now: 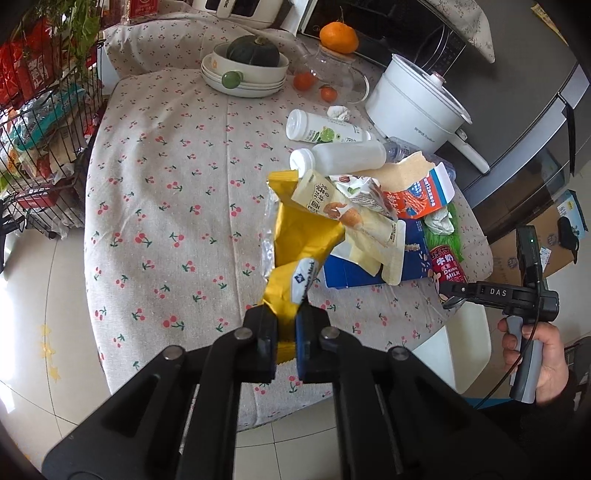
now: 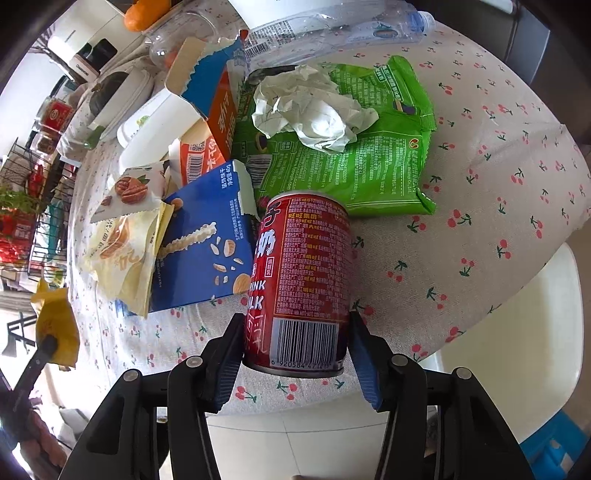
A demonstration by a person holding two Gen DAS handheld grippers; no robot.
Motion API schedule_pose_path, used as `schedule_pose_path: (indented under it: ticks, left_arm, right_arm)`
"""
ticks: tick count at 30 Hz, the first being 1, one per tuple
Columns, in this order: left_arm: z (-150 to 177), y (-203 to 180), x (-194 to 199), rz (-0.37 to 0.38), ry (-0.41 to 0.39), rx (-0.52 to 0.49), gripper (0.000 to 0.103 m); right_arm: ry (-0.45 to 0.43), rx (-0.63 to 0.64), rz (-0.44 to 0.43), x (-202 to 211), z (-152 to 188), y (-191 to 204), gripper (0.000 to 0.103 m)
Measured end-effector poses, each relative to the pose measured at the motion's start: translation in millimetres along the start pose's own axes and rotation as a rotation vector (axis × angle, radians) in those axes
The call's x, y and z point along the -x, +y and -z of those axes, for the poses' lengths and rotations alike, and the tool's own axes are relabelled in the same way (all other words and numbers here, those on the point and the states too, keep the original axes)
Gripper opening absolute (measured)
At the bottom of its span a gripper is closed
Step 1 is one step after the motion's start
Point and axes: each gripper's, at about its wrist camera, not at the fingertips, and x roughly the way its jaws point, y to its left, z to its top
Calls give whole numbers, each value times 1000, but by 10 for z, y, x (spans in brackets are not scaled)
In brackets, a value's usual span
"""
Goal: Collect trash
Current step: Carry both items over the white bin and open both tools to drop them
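My left gripper is shut on a yellow snack bag and holds it above the near edge of the cherry-print table. My right gripper is shut on a red milk can, lying on its side over the table's front edge; the can also shows in the left wrist view. Behind the can lies a trash pile: a blue snack box, a green bag with crumpled paper on it, a cream wrapper, an orange-blue carton and a clear bottle.
Two white bottles lie behind the pile. A white electric pot, stacked bowls with a green squash, oranges and a glass teapot stand at the back. A wire rack of goods stands left of the table. A white chair sits at the right.
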Motion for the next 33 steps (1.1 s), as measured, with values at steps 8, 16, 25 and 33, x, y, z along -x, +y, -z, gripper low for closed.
schedule_pose_path:
  ticks: [8, 16, 25, 33]
  left_arm:
    - [-6, -708, 37, 147, -46, -100, 8]
    - [384, -2156, -531, 332, 89, -355, 8]
    - [974, -3245, -1430, 376, 212, -554, 8]
    - [1182, -3476, -1817, 365, 236, -632, 10]
  right_arm:
    - [-159, -34, -84, 682, 195, -422, 55]
    - [-229, -216, -51, 1063, 502, -1496, 55]
    - [-169, -382, 30, 962, 922, -2499, 55]
    - [-112, -408, 68, 787, 1081, -2761, 55]
